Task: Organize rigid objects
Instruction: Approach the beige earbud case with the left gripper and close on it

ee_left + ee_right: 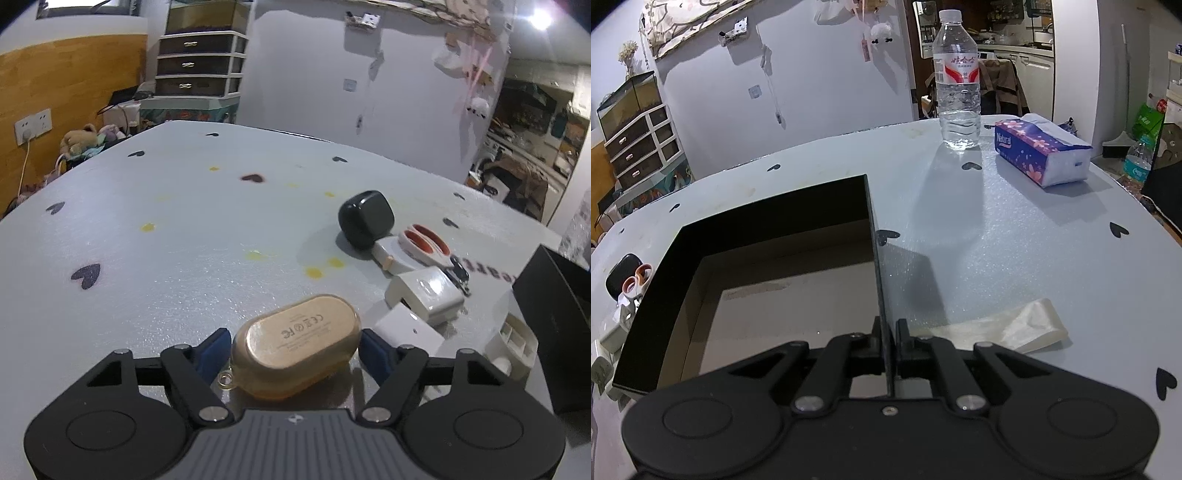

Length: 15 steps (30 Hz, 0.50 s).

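Note:
My left gripper (295,347) is shut on a gold oval earbud case (297,343), held just above the table. To its right lie a dark green case (365,218), red-and-white scissors (424,242), a white charger (424,291), a white box (408,330) and an open white case (511,347). My right gripper (886,338) is shut on the right wall of an open black box (873,221); the box's bare cardboard floor shows nothing in it. The box's side also shows in the left wrist view (554,325). The dark case (622,271) and scissors (637,280) lie left of the box.
A water bottle (958,81) and a tissue pack (1039,151) stand at the far right of the table. A crumpled clear plastic bag (1015,326) lies just right of my right gripper. The pale table cover (166,240) has heart prints.

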Each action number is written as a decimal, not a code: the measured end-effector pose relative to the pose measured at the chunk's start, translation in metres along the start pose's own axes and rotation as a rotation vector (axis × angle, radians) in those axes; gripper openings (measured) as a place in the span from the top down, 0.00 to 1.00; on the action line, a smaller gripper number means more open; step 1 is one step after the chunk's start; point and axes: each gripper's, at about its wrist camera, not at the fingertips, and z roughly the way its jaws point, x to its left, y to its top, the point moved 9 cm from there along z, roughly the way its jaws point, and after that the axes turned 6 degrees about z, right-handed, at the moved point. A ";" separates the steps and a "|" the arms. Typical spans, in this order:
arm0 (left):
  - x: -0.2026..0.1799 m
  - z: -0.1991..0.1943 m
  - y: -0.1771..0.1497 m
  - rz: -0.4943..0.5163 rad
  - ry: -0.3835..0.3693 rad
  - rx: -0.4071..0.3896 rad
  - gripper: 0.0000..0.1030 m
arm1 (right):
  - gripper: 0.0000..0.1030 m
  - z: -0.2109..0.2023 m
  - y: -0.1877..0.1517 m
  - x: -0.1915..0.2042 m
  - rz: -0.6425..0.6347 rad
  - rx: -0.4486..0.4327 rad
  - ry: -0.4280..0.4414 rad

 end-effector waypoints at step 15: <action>-0.026 -0.017 -0.014 0.132 -0.088 0.062 0.29 | 0.94 0.000 0.000 -0.001 0.006 -0.001 0.008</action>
